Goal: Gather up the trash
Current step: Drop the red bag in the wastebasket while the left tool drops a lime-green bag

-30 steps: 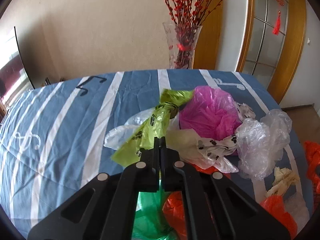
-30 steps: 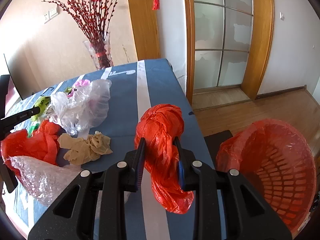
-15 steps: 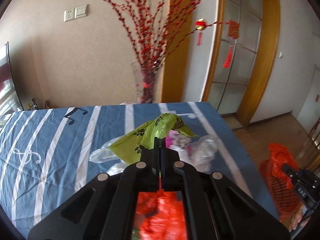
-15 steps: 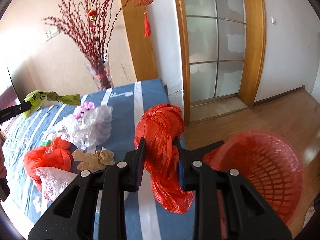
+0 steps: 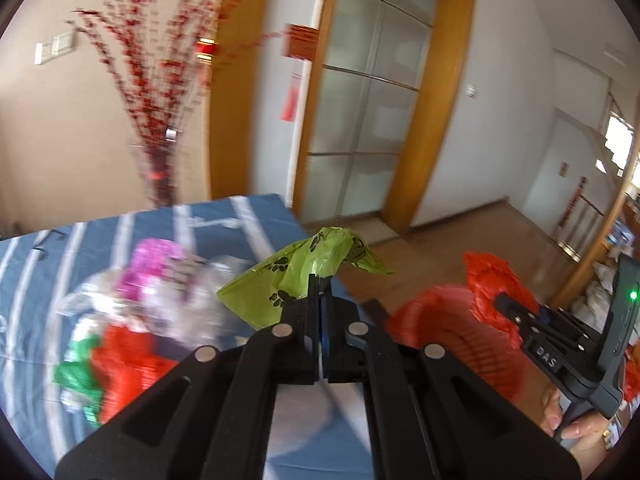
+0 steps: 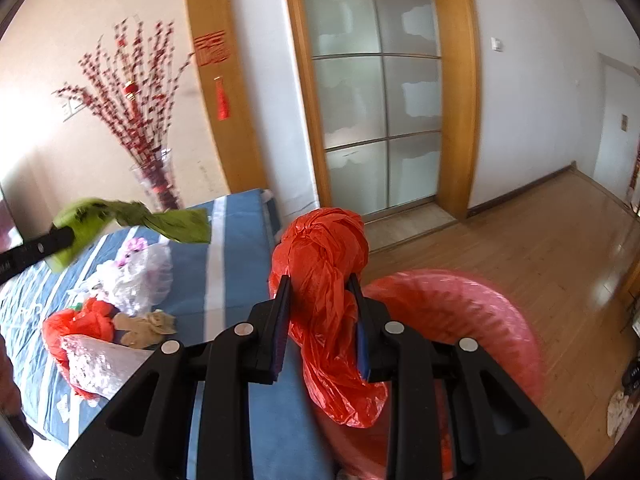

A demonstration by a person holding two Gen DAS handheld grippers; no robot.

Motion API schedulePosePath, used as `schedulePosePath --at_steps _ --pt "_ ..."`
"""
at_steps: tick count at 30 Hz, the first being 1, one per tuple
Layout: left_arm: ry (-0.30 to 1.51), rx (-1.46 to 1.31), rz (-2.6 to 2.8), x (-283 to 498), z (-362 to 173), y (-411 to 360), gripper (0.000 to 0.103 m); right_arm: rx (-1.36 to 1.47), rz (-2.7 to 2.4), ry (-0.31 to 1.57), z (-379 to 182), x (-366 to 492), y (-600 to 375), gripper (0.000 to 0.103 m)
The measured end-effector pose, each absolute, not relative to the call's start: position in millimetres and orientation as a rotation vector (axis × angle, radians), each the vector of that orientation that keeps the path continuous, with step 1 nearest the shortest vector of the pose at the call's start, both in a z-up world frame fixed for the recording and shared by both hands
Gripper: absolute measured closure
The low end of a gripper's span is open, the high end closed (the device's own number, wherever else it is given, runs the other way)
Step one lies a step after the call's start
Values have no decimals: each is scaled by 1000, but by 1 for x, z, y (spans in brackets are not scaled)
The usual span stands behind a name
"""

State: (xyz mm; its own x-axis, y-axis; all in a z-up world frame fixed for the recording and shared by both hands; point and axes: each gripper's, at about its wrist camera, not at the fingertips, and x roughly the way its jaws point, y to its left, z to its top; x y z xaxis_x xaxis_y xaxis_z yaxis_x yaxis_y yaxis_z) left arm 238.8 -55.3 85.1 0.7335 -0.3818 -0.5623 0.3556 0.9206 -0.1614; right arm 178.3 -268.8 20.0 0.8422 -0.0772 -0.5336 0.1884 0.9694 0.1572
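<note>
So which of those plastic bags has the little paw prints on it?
The green bag, pinched in the left tool and held up over the table. The orange bag in the right tool is plain.

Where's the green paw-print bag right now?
The green paw-print bag is pinched in the left gripper, lifted above the table's right edge, left of the red basket.
</note>
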Motion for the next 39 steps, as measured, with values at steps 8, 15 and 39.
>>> schedulePosePath --at_steps 8,15,39 --pt "679 -35 -564 227 63 -130 101 247 -226 545 15 150 -315 75" --pt "726 -37 -647 221 41 -178 101 281 -283 541 8 135 -347 75" --pt "764 18 -556 225 -3 -179 65 300 -331 571 -17 138 -369 46"
